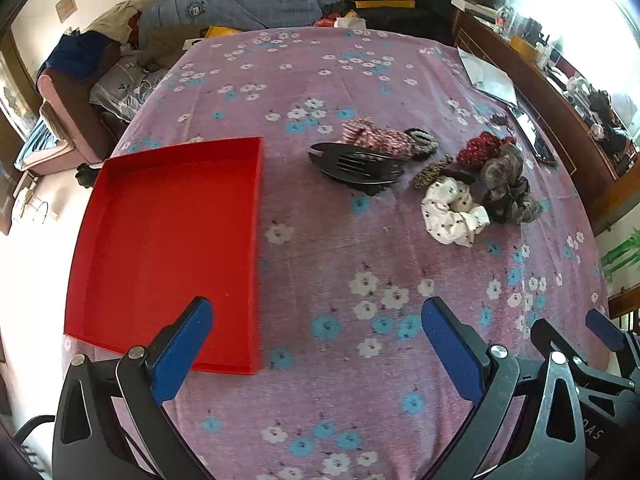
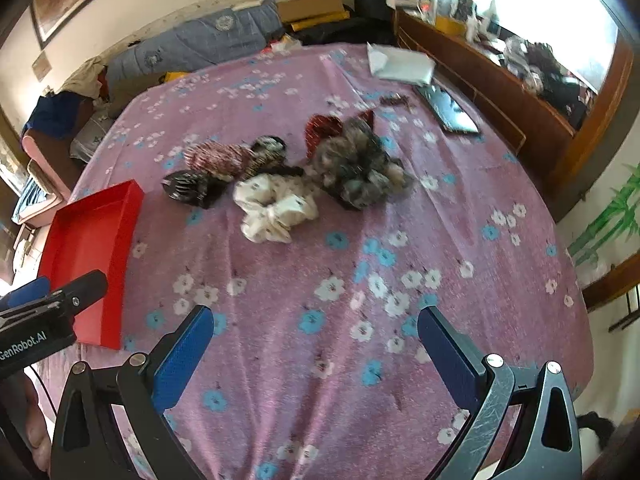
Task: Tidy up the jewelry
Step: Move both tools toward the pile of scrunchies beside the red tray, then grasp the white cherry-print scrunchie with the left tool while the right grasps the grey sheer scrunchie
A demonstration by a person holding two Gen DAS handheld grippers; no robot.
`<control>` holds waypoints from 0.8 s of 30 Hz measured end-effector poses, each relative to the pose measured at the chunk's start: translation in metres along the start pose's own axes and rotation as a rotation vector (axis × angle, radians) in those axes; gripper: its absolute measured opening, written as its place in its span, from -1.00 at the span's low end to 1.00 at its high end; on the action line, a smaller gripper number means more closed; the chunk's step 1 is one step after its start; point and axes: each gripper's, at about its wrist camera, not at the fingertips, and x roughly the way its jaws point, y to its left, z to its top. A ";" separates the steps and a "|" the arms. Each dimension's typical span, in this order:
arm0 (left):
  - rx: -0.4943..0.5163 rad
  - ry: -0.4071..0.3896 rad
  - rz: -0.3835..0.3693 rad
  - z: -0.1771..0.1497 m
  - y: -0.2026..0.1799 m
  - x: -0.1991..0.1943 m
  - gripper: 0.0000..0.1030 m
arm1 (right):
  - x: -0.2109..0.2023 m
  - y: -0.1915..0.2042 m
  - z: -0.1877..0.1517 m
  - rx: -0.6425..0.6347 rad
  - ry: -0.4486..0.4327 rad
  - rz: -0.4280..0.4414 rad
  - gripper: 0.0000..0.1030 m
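Note:
An empty red tray lies on the pink floral cloth at the left; it also shows in the right wrist view. Hair accessories lie in a loose pile beyond it: a black claw clip, a pink patterned scrunchie, a white scrunchie, a grey-brown scrunchie and a red dotted one. My left gripper is open and empty, near the tray's front right corner. My right gripper is open and empty, well short of the pile.
A white paper and a dark tablet lie at the cloth's far right edge. A wooden cabinet runs along the right. A cluttered sofa with a blue quilt stands behind the table.

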 end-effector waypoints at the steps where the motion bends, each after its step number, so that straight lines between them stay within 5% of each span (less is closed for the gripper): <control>1: 0.002 0.004 -0.003 0.000 -0.004 0.001 1.00 | 0.002 -0.006 0.000 0.007 0.013 0.000 1.00; 15: -0.045 0.033 0.044 0.009 -0.028 0.007 1.00 | 0.011 -0.058 0.017 0.015 0.025 0.027 0.99; 24: -0.102 -0.010 0.005 0.024 -0.030 0.016 0.99 | 0.035 -0.080 0.044 -0.008 -0.019 0.095 0.75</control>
